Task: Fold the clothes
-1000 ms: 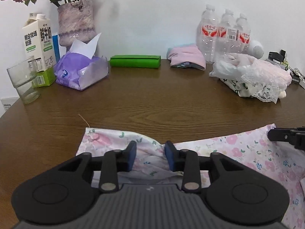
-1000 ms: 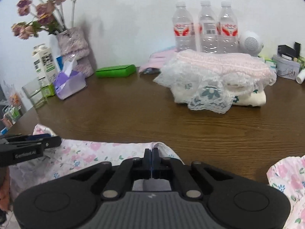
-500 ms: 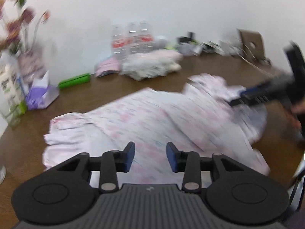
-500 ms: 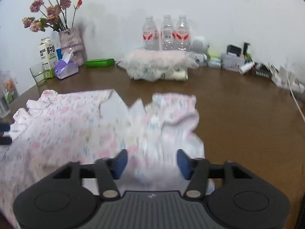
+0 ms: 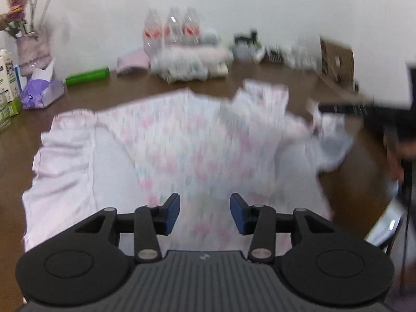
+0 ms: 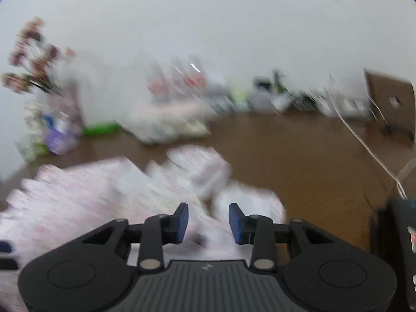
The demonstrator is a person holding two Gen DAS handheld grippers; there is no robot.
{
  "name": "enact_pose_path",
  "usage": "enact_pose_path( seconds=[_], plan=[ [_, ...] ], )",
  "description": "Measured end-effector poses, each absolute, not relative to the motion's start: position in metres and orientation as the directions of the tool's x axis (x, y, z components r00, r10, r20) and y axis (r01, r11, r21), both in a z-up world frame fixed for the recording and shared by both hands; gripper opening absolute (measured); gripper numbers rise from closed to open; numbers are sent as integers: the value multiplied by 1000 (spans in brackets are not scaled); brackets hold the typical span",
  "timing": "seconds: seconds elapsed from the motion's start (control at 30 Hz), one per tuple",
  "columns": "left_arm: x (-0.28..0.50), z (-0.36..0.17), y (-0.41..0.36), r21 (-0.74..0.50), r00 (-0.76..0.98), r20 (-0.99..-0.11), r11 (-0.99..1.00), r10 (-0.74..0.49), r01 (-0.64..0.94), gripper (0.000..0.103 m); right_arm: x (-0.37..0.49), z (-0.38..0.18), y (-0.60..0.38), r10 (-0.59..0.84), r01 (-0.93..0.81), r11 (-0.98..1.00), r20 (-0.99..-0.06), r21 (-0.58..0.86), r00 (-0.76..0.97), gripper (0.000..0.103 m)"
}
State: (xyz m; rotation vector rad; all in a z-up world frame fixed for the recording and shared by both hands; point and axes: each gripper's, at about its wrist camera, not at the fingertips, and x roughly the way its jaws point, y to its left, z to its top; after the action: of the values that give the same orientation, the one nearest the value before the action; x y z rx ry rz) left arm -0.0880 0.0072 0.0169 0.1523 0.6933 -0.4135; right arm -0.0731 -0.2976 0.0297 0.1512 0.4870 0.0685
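Note:
A white garment with a pink floral print [image 5: 182, 140] lies spread on the brown wooden table [image 5: 124, 91], its right part rumpled. Both views are motion-blurred. My left gripper [image 5: 205, 213] hovers open above the garment's near edge, nothing between its blue pads. In the right wrist view the same garment [image 6: 109, 192] fills the lower left, and my right gripper [image 6: 208, 222] is open over its crumpled right end, holding nothing. A dark blurred shape at the right edge of the left wrist view is the other gripper's body [image 5: 384, 109].
At the back stand a stack of folded pale clothes [image 5: 189, 62], three water bottles [image 5: 171, 31], a green box [image 5: 87, 76], a purple tissue pack [image 5: 41, 92], a flower vase [image 5: 28, 52] and a milk carton [image 5: 6, 83]. Cables [image 6: 364, 140] and a cardboard box [image 6: 390, 106] lie back right.
One second ago my right gripper was shut on the garment's edge; it opened and let go. Both grippers pulled back and up, and the garment now lies spread on the table.

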Motion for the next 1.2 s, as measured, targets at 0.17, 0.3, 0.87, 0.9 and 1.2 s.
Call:
enact_pose_path(
  seconds=[0.17, 0.3, 0.87, 0.9, 1.2],
  plan=[
    [-78, 14, -2, -8, 716, -618, 913, -325, 407, 39, -55, 28, -236, 365, -287, 931, -515, 228, 776, 51],
    [-80, 0, -3, 1, 718, -617, 912, -322, 410, 49, -41, 7, -215, 282, -252, 959, -568, 133, 773, 13],
    [-69, -1, -50, 97, 729, -612, 885, -307, 454, 62, 35, 4, -304, 125, -79, 992, -642, 100, 757, 40],
    [-67, -4, -48, 83, 727, -614, 891, -308, 447, 59, 37, 3, -303, 127, -88, 992, -643, 92, 755, 36],
    [-60, -13, -41, 19, 719, -625, 914, -305, 405, 65, 10, 2, -336, -29, 135, 982, -597, 133, 801, 0]
  ],
)
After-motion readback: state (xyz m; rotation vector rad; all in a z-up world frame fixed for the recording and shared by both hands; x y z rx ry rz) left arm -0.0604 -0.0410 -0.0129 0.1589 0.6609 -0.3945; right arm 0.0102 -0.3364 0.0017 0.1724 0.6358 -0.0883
